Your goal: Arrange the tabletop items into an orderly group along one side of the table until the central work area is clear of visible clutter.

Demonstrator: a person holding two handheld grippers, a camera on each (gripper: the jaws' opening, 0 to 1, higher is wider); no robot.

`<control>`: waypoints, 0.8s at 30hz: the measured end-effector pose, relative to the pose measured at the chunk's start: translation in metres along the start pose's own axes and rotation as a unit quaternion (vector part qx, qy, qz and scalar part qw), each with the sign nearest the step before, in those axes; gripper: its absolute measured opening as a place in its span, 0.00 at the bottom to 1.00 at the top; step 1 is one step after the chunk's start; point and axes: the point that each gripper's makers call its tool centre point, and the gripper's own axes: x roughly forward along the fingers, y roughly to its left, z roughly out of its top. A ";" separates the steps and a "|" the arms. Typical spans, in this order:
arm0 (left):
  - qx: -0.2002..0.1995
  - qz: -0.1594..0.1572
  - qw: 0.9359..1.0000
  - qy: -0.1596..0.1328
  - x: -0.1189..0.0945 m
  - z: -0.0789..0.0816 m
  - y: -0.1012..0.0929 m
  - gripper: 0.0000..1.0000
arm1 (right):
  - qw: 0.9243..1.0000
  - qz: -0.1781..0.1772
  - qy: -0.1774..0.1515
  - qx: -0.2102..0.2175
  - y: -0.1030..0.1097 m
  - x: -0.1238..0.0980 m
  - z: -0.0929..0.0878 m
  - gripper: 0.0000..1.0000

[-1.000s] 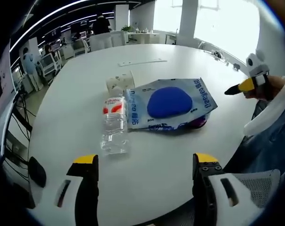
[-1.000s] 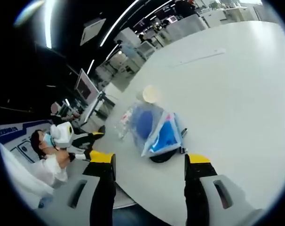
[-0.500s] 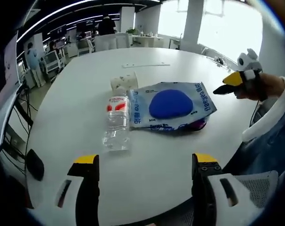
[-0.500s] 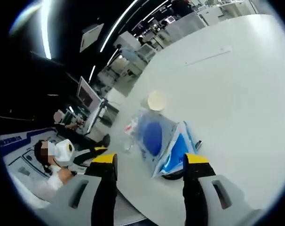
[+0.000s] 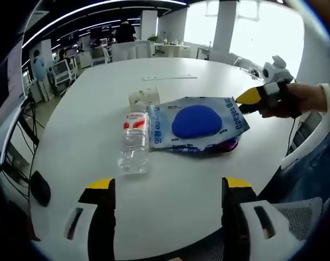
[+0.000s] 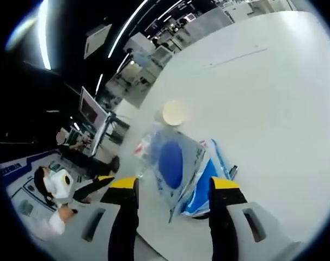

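The left tongs (image 5: 167, 204) hover spread and empty over the near edge of the white counter (image 5: 89, 109), and the task's things lie in a tight cluster straight ahead of them: a clear water bottle (image 5: 133, 145) on its side, a blue-and-white bag (image 5: 197, 124) touching the bottle's right flank, and a small pale cup (image 5: 143, 98) just beyond the bottle's cap end. Something dark peeks from under the bag's near right corner; what it is cannot be told. The right tongs (image 6: 173, 190), also spread and holding nothing, are poised close above the bag's (image 6: 178, 166) edge, with the cup (image 6: 175, 112) beyond it; in the left gripper view they come in from the right with a yellow tip (image 5: 251, 97) near the bag's far right corner. The step in hand looks like taking the bag, and it would go best by pinching a flat corner or seam rather than the bulging middle, since a soft bag will sag and could drag the bottle, which may roll. Lifting it slightly before moving it should spare its neighbours. To the left of the left tongs and far ahead the counter is wide and bare, giving ample room to line things up; to their right the counter's edge is close, so anything set there needs care.
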 end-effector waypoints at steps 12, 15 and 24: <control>-0.020 0.007 1.000 -0.017 -0.001 -0.002 0.001 0.80 | 1.000 0.001 0.005 0.031 -0.004 0.016 -0.002 0.46; -0.054 0.004 0.998 -0.040 -0.002 0.002 0.003 0.80 | 0.999 0.005 0.007 0.035 0.000 0.021 -0.004 0.45; -0.082 0.007 0.996 -0.043 -0.002 -0.010 0.005 0.78 | 1.000 0.008 0.012 0.019 -0.002 0.024 -0.009 0.13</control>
